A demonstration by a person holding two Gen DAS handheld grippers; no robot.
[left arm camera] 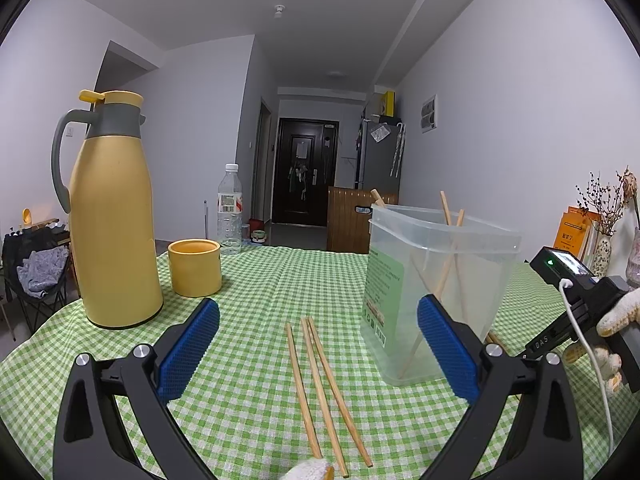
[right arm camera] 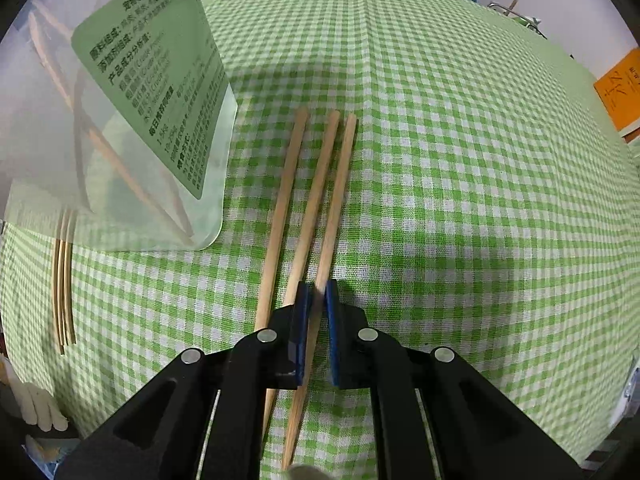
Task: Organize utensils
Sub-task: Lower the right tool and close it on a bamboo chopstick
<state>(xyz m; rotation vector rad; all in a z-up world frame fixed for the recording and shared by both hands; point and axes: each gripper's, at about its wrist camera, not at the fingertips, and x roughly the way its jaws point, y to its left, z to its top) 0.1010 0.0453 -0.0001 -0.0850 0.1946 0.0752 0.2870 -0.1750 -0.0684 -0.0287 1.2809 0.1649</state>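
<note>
Three wooden chopsticks (left arm camera: 320, 392) lie side by side on the green checked tablecloth (left arm camera: 260, 280), just left of a clear plastic container (left arm camera: 440, 288) that holds several chopsticks. My left gripper (left arm camera: 318, 344) is open above the cloth, its blue pads on either side of the loose chopsticks. In the right wrist view my right gripper (right arm camera: 316, 300) is shut on the rightmost chopstick (right arm camera: 340, 184); the other two (right arm camera: 284, 200) lie beside it. The container (right arm camera: 120, 120) stands to their left.
A yellow thermos jug (left arm camera: 112, 216), a yellow cup (left arm camera: 195, 266) and a water bottle (left arm camera: 229, 208) stand at the back left. More chopsticks (right arm camera: 64, 284) lie beyond the container. A vase with dried flowers (left arm camera: 604, 232) and orange books (right arm camera: 620, 92) are at the table's right.
</note>
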